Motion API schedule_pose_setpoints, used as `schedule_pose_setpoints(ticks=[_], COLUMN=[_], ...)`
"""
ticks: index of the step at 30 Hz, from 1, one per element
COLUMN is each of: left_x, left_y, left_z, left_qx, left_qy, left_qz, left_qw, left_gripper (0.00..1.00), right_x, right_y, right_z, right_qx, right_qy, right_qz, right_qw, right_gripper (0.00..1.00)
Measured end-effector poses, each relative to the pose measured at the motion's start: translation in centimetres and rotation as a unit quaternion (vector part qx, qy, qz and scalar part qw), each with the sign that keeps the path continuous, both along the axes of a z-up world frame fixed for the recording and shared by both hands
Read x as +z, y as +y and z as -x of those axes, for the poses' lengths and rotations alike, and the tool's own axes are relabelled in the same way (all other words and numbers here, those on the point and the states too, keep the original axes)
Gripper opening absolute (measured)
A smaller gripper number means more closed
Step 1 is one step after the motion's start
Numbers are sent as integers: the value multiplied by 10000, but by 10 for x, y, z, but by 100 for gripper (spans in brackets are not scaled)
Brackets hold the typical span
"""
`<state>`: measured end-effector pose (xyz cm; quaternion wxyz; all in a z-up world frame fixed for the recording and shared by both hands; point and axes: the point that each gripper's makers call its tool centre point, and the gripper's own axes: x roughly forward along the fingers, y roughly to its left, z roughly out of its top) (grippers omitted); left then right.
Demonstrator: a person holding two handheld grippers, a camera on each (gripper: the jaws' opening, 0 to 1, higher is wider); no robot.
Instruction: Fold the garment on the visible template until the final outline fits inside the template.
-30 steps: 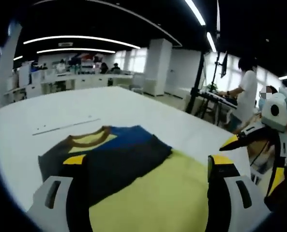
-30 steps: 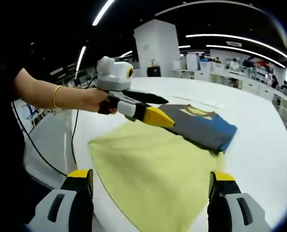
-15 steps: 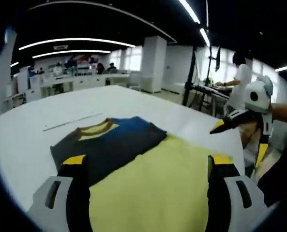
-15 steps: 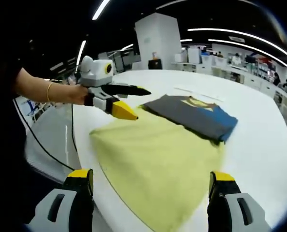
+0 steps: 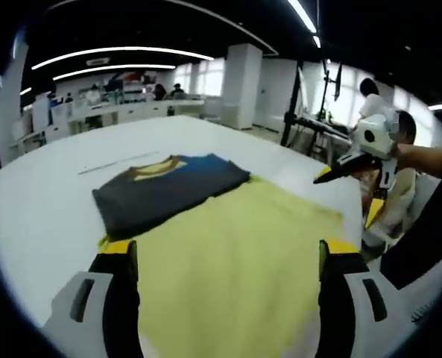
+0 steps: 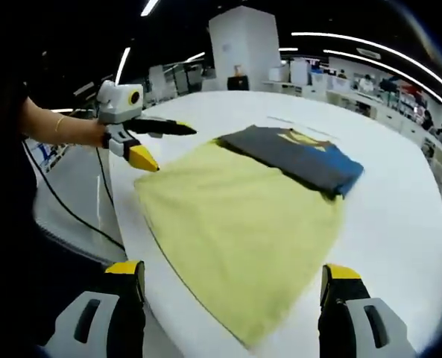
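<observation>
A white tabletop (image 5: 34,216) carries a yellow template (image 5: 235,253), a flat cloth sheet spread near its edge, and a folded garment (image 5: 165,192). The garment is dark grey with a blue part and a yellow collar band; it lies flat at the template's far end as the left gripper view shows it, one edge overlapping the yellow sheet and the rest on bare tabletop. In the right gripper view the same garment (image 6: 295,158) sits across the template's (image 6: 235,224) far corner, its blue part toward the right. The left hand-held gripper (image 5: 224,257) has its jaws spread wide over the near part of the template, with nothing between them; in the right gripper view it (image 6: 157,145) hangs above the template's left corner, held by a hand (image 6: 94,133) with a bracelet on the wrist. The right hand-held gripper (image 6: 232,280) is likewise wide and empty above the template's near edge; in the left gripper view it (image 5: 332,175) floats at the tabletop's right edge, clear of the cloth. Desks and people stand in the background.
</observation>
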<state>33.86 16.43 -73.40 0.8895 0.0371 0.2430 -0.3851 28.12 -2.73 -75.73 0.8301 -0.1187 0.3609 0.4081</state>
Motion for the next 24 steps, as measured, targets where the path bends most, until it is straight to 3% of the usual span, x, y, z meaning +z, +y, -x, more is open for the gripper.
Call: schedule_pose_setpoints(ticks=[5, 8, 12, 15, 17, 19, 24], left_x=[-6, -14, -23, -31, -36, -38, -45], left_y=[7, 14, 21, 26, 29, 33, 38], left_z=[20, 31, 45, 53, 60, 63, 70], left_qx=[24, -78, -176, -229, -322, -394, -438], left_qy=[105, 69, 121, 241, 332, 207, 216], left_qz=[10, -330, -534, -670, -791, -987, -1163], left_qw=[9999, 9994, 9983, 9972, 9958, 9941, 9920], left_gripper=[91, 88, 83, 77, 65, 56, 53], right_x=[-6, -11, -16, -20, -23, -27, -35], right_y=[-6, -10, -13, -16, -18, -22, -22], right_z=[4, 8, 12, 14, 16, 17, 21], right_qx=[0, 8, 67, 101, 259, 412, 508], right_qy=[-45, -39, -41, -58, -131, -239, -179], right_qz=[85, 139, 233, 336, 489, 772, 862], right_qw=[10000, 9999, 9997, 9994, 9984, 9959, 9948], right_gripper=[91, 88, 82, 78, 73, 67, 56])
